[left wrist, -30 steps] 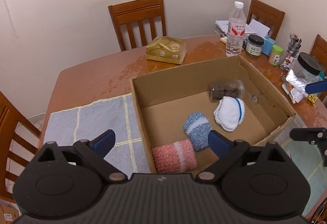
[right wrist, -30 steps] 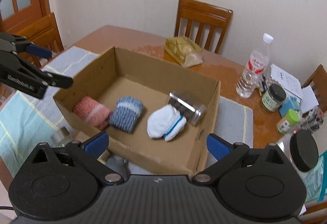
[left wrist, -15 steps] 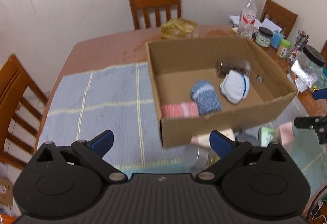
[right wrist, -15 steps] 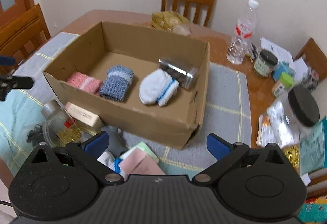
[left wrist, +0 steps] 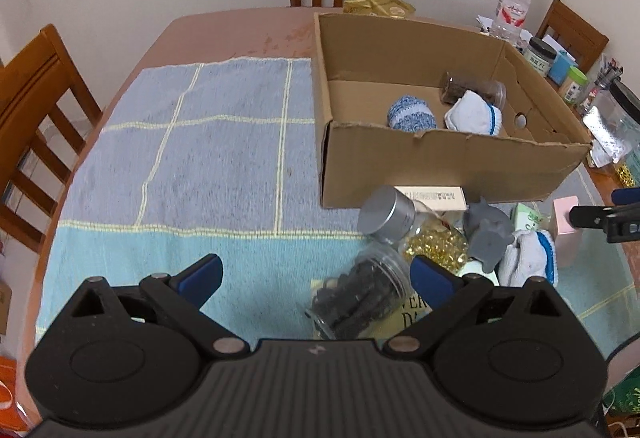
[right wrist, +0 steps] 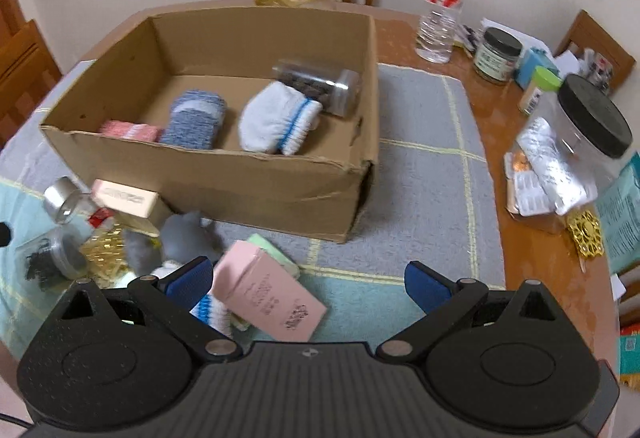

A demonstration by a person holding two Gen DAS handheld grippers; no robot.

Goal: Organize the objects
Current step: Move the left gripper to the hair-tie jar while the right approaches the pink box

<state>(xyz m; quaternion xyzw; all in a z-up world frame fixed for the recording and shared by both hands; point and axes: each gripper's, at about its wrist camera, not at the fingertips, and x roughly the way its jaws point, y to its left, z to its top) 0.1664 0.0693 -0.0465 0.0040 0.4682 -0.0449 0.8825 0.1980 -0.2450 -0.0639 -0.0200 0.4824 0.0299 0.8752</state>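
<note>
1. Both tools gape empty: left gripper (left wrist: 316, 274) hovers over the jar of dark pieces (left wrist: 360, 294), just before the cardboard box (left wrist: 440, 166).
2. Right gripper (right wrist: 308, 280) hangs above the pink carton (right wrist: 272, 294); best to straddle it squarely.

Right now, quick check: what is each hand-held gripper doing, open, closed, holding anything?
Left hand-held gripper: open, holding nothing, above the jar of dark pieces.
Right hand-held gripper: open, holding nothing, above the pink box.

Left gripper (left wrist: 316, 276) hovering wide apart over clutter.
Cardboard box (left wrist: 440, 166) sitting beyond, holding rolled socks (left wrist: 412, 113).
</note>
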